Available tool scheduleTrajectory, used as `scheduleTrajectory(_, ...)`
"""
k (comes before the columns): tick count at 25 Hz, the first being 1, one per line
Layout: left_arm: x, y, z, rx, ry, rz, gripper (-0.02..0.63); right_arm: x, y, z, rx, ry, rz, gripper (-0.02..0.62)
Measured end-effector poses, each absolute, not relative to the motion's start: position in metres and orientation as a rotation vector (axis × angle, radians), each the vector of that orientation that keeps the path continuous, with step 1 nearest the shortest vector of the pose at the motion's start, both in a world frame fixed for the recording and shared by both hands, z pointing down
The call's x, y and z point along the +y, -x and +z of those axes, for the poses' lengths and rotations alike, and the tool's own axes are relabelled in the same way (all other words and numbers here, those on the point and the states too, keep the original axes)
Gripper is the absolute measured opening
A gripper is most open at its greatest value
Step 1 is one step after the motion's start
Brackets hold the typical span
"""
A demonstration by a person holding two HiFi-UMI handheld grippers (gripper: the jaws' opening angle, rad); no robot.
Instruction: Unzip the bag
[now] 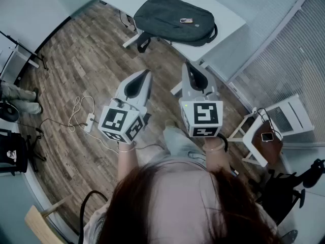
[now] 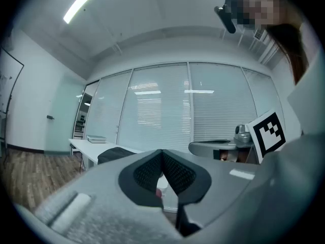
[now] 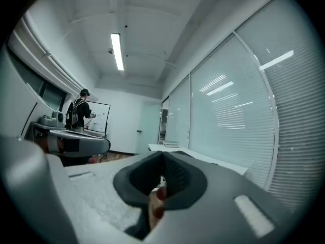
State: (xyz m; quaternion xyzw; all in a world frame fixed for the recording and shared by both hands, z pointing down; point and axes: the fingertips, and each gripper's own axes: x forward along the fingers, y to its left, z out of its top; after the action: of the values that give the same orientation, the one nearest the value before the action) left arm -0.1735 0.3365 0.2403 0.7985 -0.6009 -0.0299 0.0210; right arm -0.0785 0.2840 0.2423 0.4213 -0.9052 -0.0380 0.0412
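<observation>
The bag (image 1: 170, 15), a dark grey backpack, lies flat on the white surface (image 1: 223, 19) at twelve o'clock from the person holding the tools, well apart from both grippers. A small object (image 1: 186, 20) rests on top of the bag, toward its two o'clock side; I cannot make out what it is.

The left gripper (image 1: 146, 73) is held level over the wooden floor (image 1: 76, 60), pointing toward twelve o'clock. Its own view shows the left gripper (image 2: 162, 153) with its jaws pressed together and nothing between them. The bag (image 2: 114, 154) shows as a dark hump at nine o'clock from the tips.

The right gripper (image 1: 188, 65) sits just beside it at three o'clock, also level and aimed the same way. Seen along itself, the right gripper (image 3: 162, 155) has its jaws together and holds nothing.

On the floor at nine o'clock from the left gripper lies a power strip (image 1: 90, 121) with a pale cable looped beside it. At four o'clock from the right gripper stands a white stool (image 1: 255, 145) with a phone (image 1: 267, 136) on it. Window blinds (image 1: 299, 60) fill the wall at two o'clock.
</observation>
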Motion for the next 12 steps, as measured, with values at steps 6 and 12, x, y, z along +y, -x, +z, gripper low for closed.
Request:
scheduleTrajectory(6,0.295,0.181,0.250,-1.841,-2.477,-0.077,0.003,0.251,0.086,0.253,-2.755,-1.291,-0.125,0.003)
scheduleTrajectory(12,0.251,0.187,0.259,-1.797,-2.489,-0.055,0.003,0.217,0.101,0.272,-2.729,-1.266,-0.090,0.003)
